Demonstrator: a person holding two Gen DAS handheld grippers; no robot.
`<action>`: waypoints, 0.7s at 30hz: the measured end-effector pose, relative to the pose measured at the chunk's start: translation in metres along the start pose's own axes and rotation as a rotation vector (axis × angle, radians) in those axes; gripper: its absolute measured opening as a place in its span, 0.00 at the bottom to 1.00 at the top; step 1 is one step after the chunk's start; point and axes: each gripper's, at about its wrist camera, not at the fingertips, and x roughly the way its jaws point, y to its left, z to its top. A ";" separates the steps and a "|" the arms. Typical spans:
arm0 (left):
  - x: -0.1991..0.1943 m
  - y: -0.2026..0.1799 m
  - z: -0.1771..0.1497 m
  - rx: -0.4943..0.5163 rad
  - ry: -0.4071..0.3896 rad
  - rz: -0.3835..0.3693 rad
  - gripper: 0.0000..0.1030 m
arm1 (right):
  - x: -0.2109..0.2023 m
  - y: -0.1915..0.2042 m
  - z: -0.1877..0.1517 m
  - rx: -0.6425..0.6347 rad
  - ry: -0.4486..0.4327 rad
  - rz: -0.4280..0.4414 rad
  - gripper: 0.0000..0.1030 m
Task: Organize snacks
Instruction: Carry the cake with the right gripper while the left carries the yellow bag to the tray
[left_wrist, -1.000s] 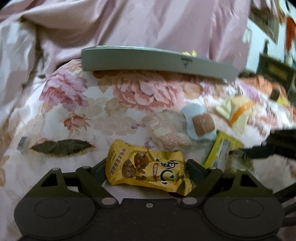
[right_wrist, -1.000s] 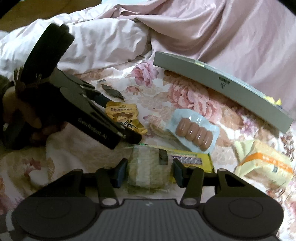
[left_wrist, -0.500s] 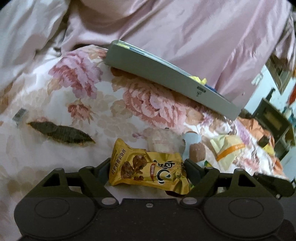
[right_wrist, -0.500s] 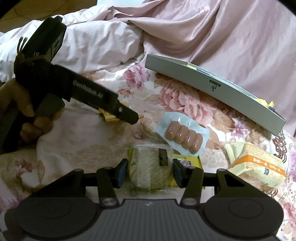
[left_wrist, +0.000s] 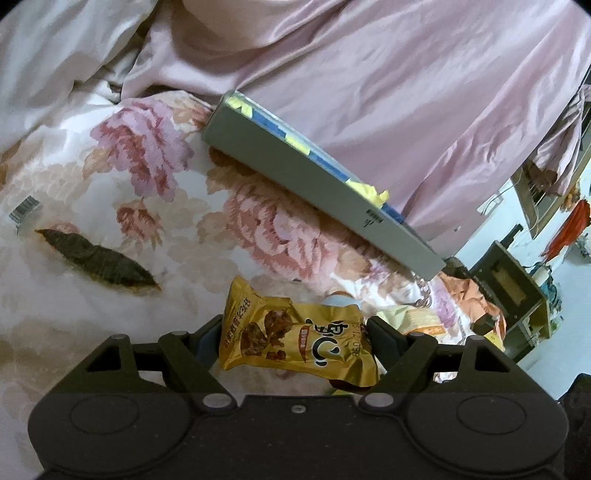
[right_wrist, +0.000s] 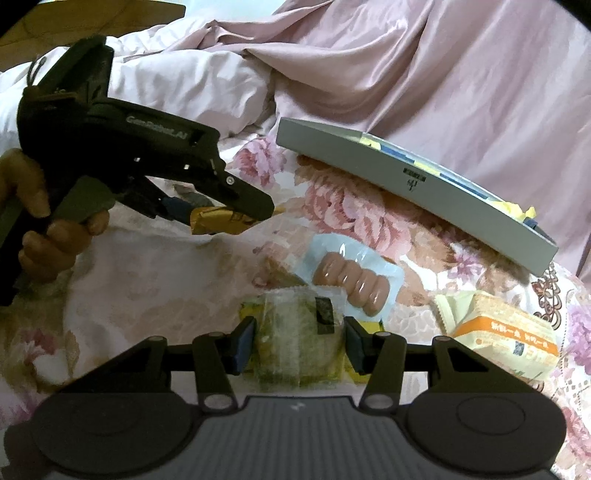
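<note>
My left gripper (left_wrist: 295, 336) is shut on a yellow snack packet (left_wrist: 295, 339) and holds it above the floral bedsheet; the gripper also shows in the right wrist view (right_wrist: 221, 218) with the packet (right_wrist: 214, 221) in it. My right gripper (right_wrist: 299, 339) is shut on a clear green-wrapped rice snack (right_wrist: 299, 343), lifted over a yellow-green packet (right_wrist: 364, 328). A grey tray (left_wrist: 314, 177), also in the right wrist view (right_wrist: 406, 192), lies at the back with yellow and blue items inside. A blue sausage pack (right_wrist: 351, 280) and an orange-and-cream box (right_wrist: 506, 336) lie on the sheet.
A rumpled pink quilt (left_wrist: 369, 74) rises behind the tray. A small barcode scrap (left_wrist: 24, 208) lies at the left on the sheet. The bed's right edge drops to the floor, where a dark cabinet (left_wrist: 509, 280) stands.
My left gripper has risen and turned left with the yellow packet. My right gripper has lifted a little with the rice snack, so the tray now looks closer.
</note>
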 end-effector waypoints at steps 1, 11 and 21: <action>-0.001 -0.002 0.001 0.004 -0.007 0.000 0.79 | 0.000 -0.001 0.001 0.000 -0.004 -0.003 0.53; -0.012 -0.013 0.003 0.020 -0.050 0.033 0.79 | 0.008 -0.021 0.008 0.095 0.019 0.039 0.55; -0.021 -0.022 0.001 0.015 -0.072 0.061 0.79 | 0.017 -0.027 -0.003 0.206 0.040 0.029 0.60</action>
